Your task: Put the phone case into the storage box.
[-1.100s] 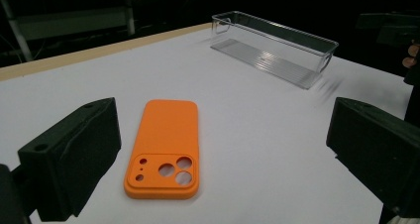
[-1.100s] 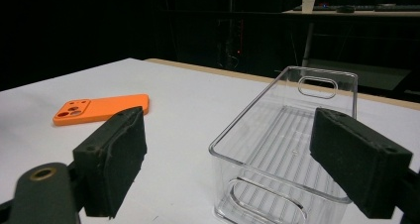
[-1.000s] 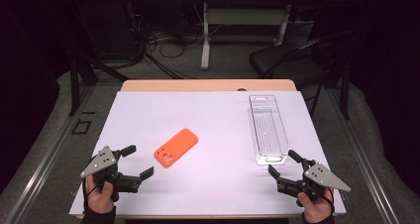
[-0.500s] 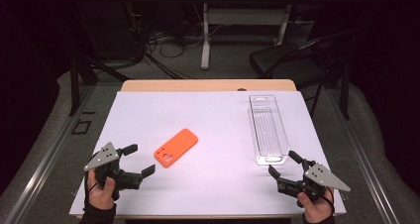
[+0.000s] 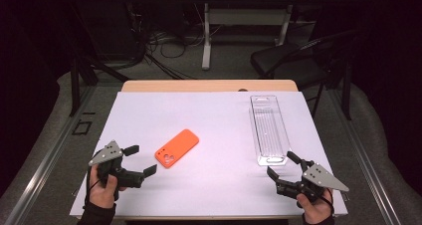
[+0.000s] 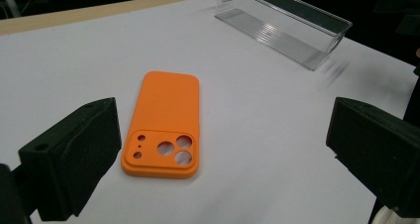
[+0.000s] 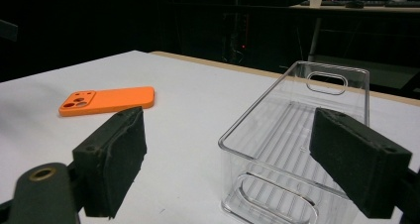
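Jaws of my left gripper [image 5: 140, 160] stand wide apart and empty, and since a moment ago this hand has moved a little nearer to the orange phone case [image 5: 177, 148], which lies flat on the white table [image 5: 209, 125] just in front of it. My right gripper [image 5: 281, 166] is also open and holds nothing, waiting by the near end of the clear tray [image 5: 268, 130]. I think the reach for the case has only begun.

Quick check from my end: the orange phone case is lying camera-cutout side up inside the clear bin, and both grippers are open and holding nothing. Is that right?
Not quite. The orange phone case lies on the white table cover, apart from the clear bin, which is empty; the high view shows this. The rest holds: cutouts face up, and the left gripper and right gripper are open with nothing in them.
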